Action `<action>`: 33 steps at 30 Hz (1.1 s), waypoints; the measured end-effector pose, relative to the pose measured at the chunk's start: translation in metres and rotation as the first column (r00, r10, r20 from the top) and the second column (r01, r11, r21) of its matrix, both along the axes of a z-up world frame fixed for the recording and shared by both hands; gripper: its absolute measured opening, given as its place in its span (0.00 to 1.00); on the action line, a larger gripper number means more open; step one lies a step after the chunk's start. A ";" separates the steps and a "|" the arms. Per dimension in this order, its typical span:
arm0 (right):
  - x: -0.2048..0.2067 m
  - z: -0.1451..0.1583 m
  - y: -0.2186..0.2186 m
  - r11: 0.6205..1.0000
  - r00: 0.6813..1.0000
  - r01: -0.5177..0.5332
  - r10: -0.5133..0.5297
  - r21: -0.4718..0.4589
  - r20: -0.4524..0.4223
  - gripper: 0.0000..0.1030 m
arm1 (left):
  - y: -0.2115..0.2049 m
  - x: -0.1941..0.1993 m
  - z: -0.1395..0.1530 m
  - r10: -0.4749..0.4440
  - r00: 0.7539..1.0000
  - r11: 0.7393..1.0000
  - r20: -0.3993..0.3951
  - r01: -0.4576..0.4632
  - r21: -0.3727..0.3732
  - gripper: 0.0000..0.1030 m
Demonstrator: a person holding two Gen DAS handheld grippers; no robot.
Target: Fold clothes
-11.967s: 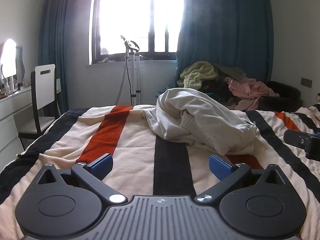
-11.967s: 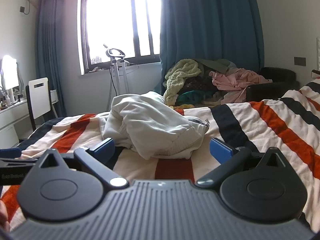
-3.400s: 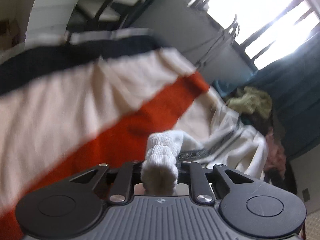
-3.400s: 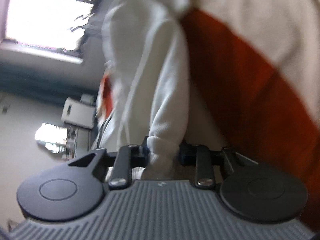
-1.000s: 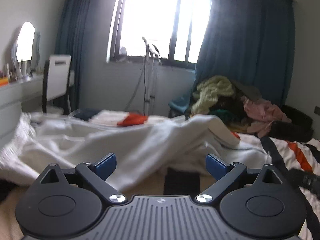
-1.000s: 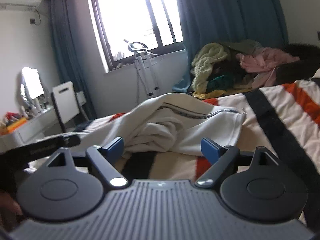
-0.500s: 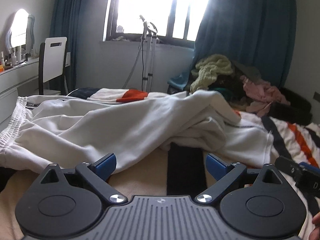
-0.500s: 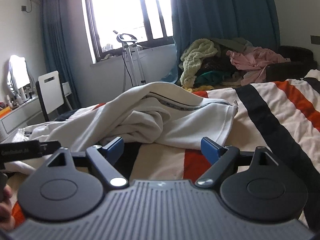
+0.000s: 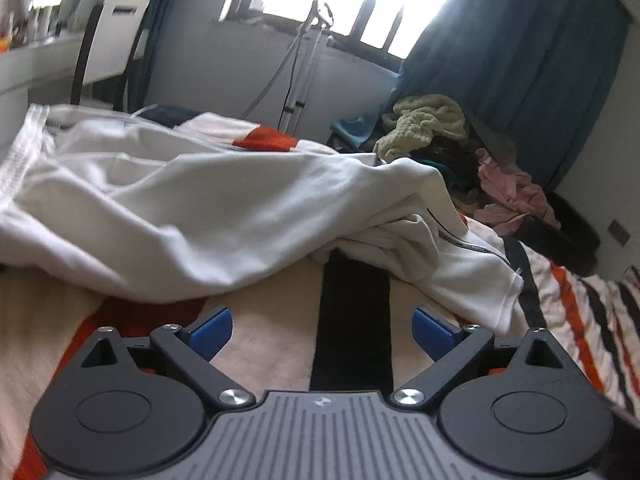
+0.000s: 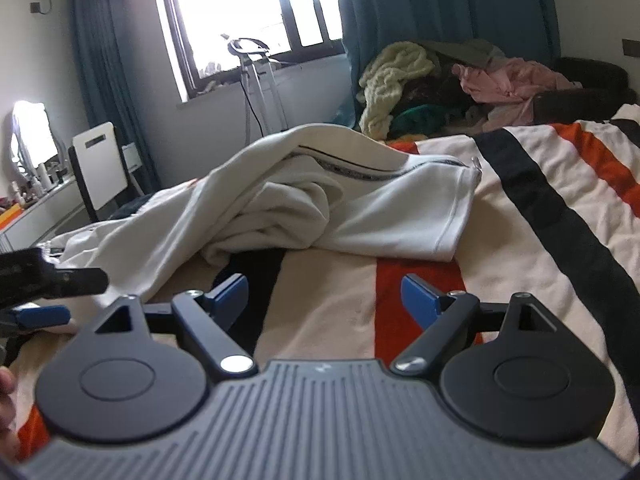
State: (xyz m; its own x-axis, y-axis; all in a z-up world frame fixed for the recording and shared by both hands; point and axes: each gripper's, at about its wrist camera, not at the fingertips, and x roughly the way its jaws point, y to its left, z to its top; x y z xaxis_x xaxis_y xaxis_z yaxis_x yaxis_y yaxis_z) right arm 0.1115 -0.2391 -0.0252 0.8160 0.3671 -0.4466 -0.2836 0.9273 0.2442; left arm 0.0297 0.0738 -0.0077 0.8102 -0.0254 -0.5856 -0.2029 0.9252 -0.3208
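Observation:
A white garment (image 9: 208, 208) lies stretched and rumpled across the striped bed (image 9: 352, 312); it also shows in the right wrist view (image 10: 304, 200), with a dark trim line and a hem at its right end. My left gripper (image 9: 322, 328) is open and empty, low over the bed just in front of the garment. My right gripper (image 10: 324, 294) is open and empty, a short way in front of the garment's right part. The left gripper (image 10: 36, 300) shows at the left edge of the right wrist view, beside the garment's near edge.
A pile of other clothes (image 10: 448, 84) sits on a dark seat beyond the bed, by the blue curtain. A white chair (image 10: 100, 164) and a dressing table stand at the left. A metal stand (image 10: 256, 80) is under the window.
Both grippers have dipped lower and closer to the bed and the garment. The left view has tilted. Both stay open and empty.

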 end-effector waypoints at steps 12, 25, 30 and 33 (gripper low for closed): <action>0.104 0.023 0.003 0.943 0.993 -0.058 0.088 0.326 -0.079 0.84 | 0.037 0.007 -0.001 0.126 0.992 0.982 0.001 -0.124 -0.146 0.96; 0.301 0.009 0.094 0.940 0.961 0.178 -0.101 0.292 -0.259 0.77 | 0.081 0.064 -0.039 0.313 0.950 0.947 -0.017 -0.313 -0.074 0.96; 0.334 -0.011 0.099 0.940 0.953 0.202 -0.123 0.275 -0.278 0.16 | 0.092 0.077 -0.057 0.336 0.942 0.937 0.001 -0.334 -0.104 0.97; 0.326 -0.006 0.101 0.954 0.976 0.131 -0.076 0.269 -0.206 0.07 | 0.089 0.082 -0.060 0.343 0.939 0.935 0.016 -0.340 -0.100 0.99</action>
State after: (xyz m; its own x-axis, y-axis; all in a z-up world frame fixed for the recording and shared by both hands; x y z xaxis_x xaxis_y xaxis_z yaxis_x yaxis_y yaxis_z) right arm 0.4373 -0.1379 -0.0317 0.7653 0.4179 -0.4895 -0.1124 0.8356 0.5377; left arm 0.1115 0.1629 -0.0676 0.7982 0.2023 -0.5674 -0.4891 0.7675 -0.4144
